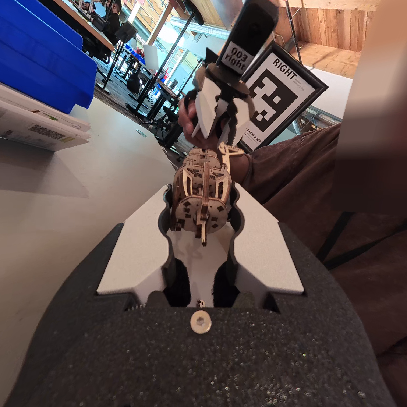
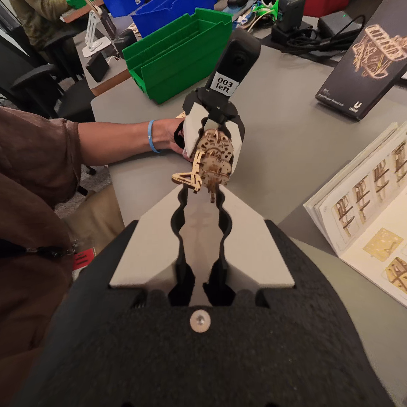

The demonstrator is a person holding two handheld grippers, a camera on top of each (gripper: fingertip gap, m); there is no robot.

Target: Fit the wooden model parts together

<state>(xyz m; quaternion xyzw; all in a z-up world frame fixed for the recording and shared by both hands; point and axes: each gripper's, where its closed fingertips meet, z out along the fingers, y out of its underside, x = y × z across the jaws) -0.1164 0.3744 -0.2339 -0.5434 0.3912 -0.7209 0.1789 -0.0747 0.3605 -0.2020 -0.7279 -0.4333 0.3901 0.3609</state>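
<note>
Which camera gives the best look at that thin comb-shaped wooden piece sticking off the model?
The right wrist view: the comb-shaped piece lies side-on against the grey table. The left wrist view catches it small, edge-on, behind the wooden model.

Printed white label (image 2: pixel 224 84) on left gripper (image 2: pixel 211 158) camera stem; like label (image 1: pixel 236 59) on right gripper (image 1: pixel 215 136). Lettered framed marker sign (image 1: pixel 284 92) behind. Branded dark box (image 2: pixel 361 72); printed booklet (image 2: pixel 363 220); wording withheld
</note>
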